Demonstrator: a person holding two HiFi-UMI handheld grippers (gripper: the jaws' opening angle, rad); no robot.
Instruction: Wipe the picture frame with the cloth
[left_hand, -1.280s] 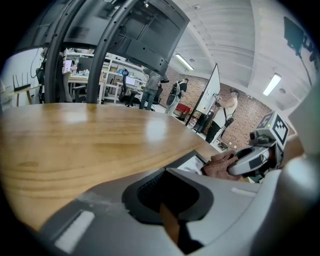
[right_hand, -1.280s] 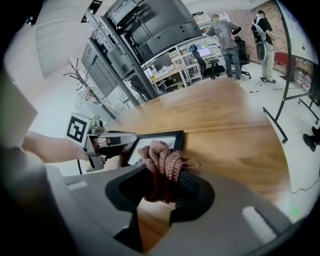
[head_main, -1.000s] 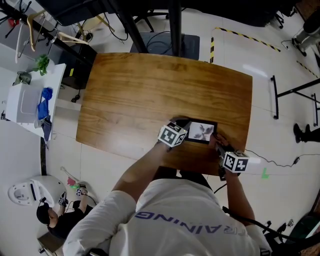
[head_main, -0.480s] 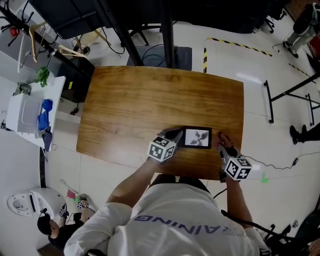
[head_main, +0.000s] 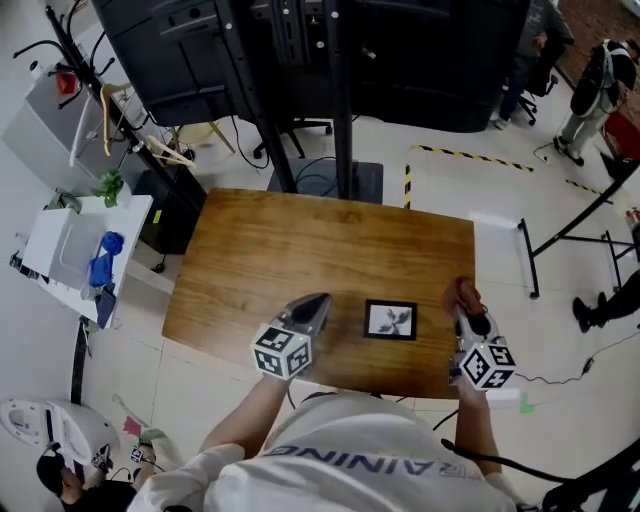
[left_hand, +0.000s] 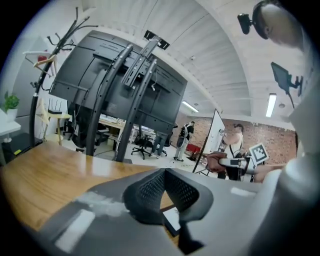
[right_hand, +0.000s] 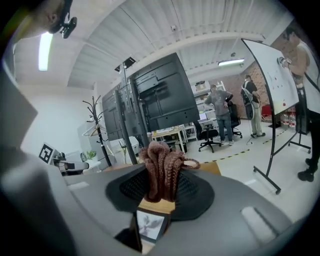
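Note:
A small black picture frame (head_main: 390, 320) with a plant print lies flat on the wooden table (head_main: 270, 250), near the front edge. It also shows low in the left gripper view, frame (left_hand: 172, 221), and in the right gripper view, frame (right_hand: 150, 225). My left gripper (head_main: 312, 302) hovers to the frame's left, clear of it; its jaws (left_hand: 165, 172) meet with nothing between them. My right gripper (head_main: 466, 312) is held to the frame's right, shut on a bunched brown knitted cloth (head_main: 465, 294) that sticks up from its jaws, cloth (right_hand: 162, 170).
A big black screen stand (head_main: 340, 90) rises behind the table's far edge. A white side table (head_main: 75, 245) with blue items stands at the left, beside a coat rack (head_main: 100, 90). People stand far off at the back right (head_main: 600, 80).
Both grippers have drawn away from the frame: the left one let go of its left edge and moved left, the right one moved right with the cloth. The frame now lies alone.

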